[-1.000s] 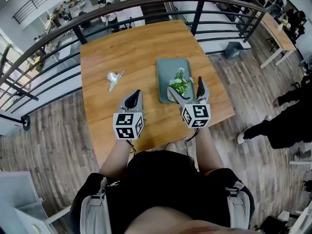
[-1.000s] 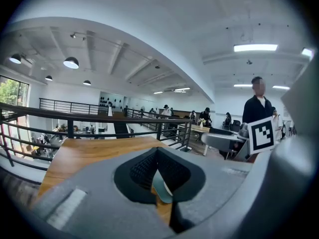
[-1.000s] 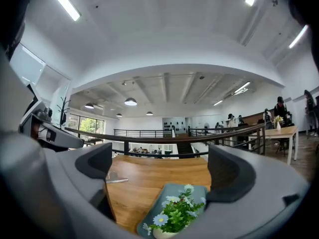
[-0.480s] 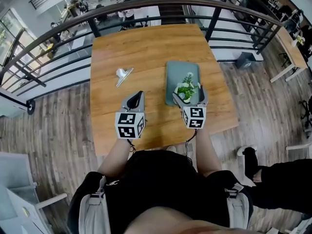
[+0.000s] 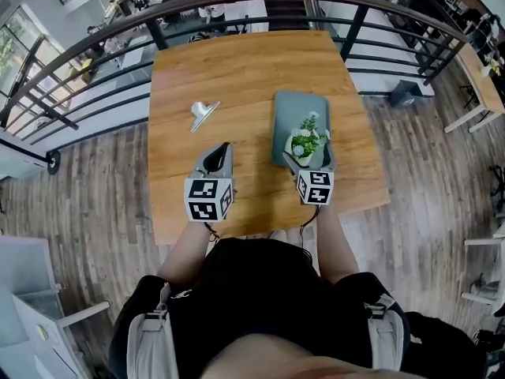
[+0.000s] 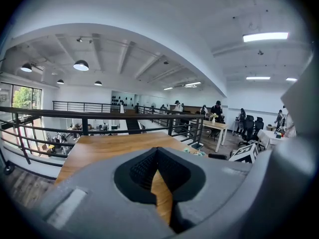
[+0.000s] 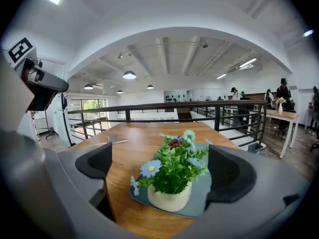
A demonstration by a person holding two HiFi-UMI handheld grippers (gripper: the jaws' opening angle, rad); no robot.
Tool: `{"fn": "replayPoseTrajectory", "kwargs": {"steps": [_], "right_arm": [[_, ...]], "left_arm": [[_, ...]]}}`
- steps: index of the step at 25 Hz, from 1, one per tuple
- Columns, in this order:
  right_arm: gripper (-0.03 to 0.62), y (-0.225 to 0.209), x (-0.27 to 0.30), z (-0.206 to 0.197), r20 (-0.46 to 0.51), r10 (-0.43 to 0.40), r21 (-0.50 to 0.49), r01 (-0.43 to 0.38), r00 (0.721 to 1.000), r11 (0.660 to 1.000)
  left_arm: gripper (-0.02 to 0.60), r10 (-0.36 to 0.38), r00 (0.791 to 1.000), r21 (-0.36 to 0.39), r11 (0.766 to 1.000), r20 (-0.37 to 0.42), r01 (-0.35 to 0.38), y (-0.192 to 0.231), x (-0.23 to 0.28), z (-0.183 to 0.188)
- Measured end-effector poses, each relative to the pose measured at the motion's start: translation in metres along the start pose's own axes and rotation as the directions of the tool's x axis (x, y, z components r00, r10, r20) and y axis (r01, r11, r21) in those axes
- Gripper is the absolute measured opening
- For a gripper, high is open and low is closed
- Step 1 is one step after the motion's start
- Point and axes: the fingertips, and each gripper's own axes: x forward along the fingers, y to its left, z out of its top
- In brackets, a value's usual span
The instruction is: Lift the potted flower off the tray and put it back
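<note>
The worktop (image 5: 237, 77) is mostly bare wood. Two things stand on it: a grey tray (image 5: 293, 105) right of the middle and a metal clip (image 5: 203, 113) to the left, well apart, with an open lane of wood between them. The potted flower (image 7: 169, 195) takes up the near end of the tray, and the far end lies free. The right tongs (image 5: 308, 152) straddle the pot with jaws wide, a gap showing on each side. The leaves spread wider than the pot and come near the right-hand pad. Ahead of the left tongs (image 5: 221, 152) the wood is clear up to the clip. A dark railing (image 5: 237, 6) bounds the worktop's far edge.
</note>
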Motion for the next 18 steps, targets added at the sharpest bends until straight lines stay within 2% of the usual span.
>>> {"fn": "replayPoseTrajectory", "kwargs": {"steps": [9,18], "right_arm": [[0.580,-0.010,0.022,-0.047,-0.096,-0.004,0.044,0.008,0.995,0.999],[0.580,-0.018,0.050,-0.076,-0.171,-0.025,0.053,0.034,0.985,0.998]], "left_arm": [[0.015,0.041,0.999,0.013,0.999,-0.013,-0.041,0.005,0.000,-0.004],[0.015,0.097,0.995,0.029,0.995,-0.024,-0.097,0.020,-0.012,-0.005]]}}
